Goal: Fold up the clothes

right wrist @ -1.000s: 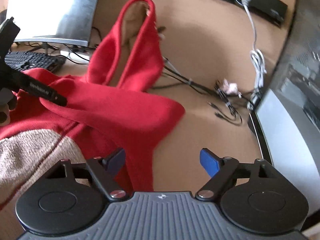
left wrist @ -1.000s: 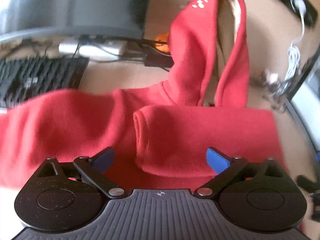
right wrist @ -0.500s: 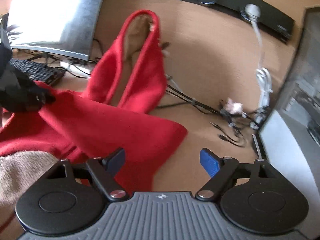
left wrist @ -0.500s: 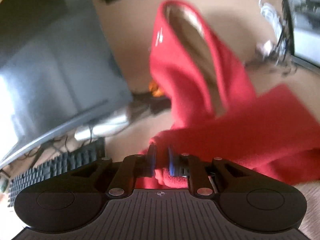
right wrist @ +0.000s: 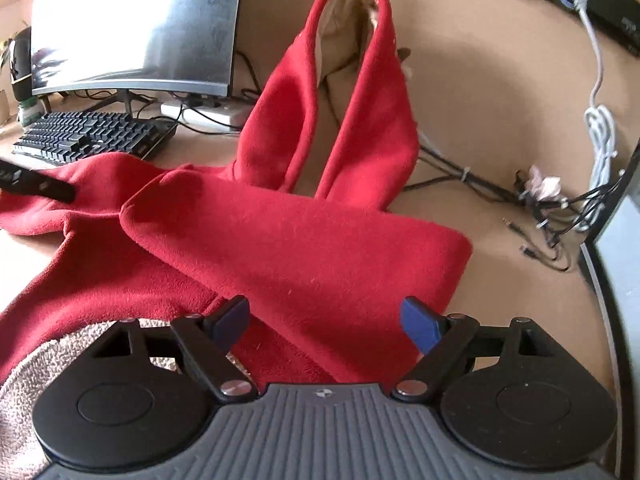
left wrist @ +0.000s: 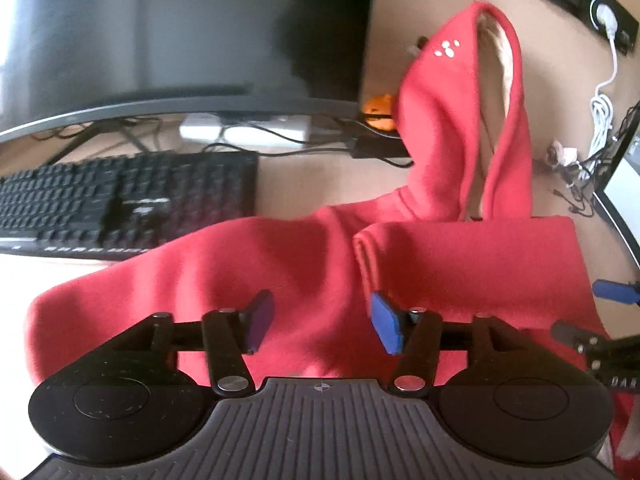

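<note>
The red fleece hoodie [left wrist: 248,264] is spread on the tan worktop [right wrist: 500,92], hood [right wrist: 352,92] pointing away toward the wall, one sleeve [right wrist: 304,248] folded across the body. The left tool [left wrist: 320,322] is seen opening just above the fabric with nothing pinched. The right tool [right wrist: 326,318] is held wide apart over the folded sleeve, gripping nothing, with a black keyboard [left wrist: 120,204] and monitor [right wrist: 136,24] off to the left.

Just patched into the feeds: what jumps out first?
A red hoodie sprawls across the brown desk, its hood standing up with the cream lining showing and one sleeve folded across the body. Behind it to the left sit a dark monitor and a black keyboard; a cable tangle lies to the right.
</note>
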`<action>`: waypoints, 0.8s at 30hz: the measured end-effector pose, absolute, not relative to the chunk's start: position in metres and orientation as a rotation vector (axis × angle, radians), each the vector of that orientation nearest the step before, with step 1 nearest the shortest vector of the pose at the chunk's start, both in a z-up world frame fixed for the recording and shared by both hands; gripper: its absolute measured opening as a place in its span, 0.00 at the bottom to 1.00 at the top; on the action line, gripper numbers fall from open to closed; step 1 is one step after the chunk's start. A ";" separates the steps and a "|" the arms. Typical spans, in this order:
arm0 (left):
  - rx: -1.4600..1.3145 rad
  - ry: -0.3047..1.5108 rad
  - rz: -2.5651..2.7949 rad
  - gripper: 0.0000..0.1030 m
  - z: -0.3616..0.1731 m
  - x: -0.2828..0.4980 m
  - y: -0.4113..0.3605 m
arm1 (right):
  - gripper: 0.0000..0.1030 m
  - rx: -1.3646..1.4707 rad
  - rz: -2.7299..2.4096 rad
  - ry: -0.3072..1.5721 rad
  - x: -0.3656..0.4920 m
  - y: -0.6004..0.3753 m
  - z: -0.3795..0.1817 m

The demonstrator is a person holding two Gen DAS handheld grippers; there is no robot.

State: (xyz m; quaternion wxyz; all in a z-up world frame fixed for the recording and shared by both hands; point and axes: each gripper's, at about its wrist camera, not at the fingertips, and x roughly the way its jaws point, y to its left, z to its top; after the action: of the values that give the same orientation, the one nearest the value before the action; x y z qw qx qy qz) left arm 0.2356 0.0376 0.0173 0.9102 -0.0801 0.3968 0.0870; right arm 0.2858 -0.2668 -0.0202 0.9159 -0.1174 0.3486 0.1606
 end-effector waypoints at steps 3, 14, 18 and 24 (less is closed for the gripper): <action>-0.258 0.825 0.168 0.67 0.016 0.217 0.058 | 0.81 -0.247 0.295 0.708 0.279 -0.268 -0.012; -0.981 0.795 0.206 0.71 -0.035 0.175 0.147 | 0.83 -0.245 0.257 0.714 0.257 -0.266 -0.005; -0.989 0.767 0.264 0.72 -0.037 0.185 0.151 | 0.83 -0.246 0.247 0.705 0.251 -0.267 -0.003; -0.994 0.708 0.413 0.71 -0.043 0.190 0.167 | 0.84 -0.228 0.205 0.696 0.241 -0.281 -0.001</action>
State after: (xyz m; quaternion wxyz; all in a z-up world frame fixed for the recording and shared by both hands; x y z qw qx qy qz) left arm 0.1905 0.1670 -0.0431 0.7994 -0.4635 0.3302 0.1927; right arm 0.2409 -0.2806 -0.0014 0.9286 -0.1113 0.3395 0.0999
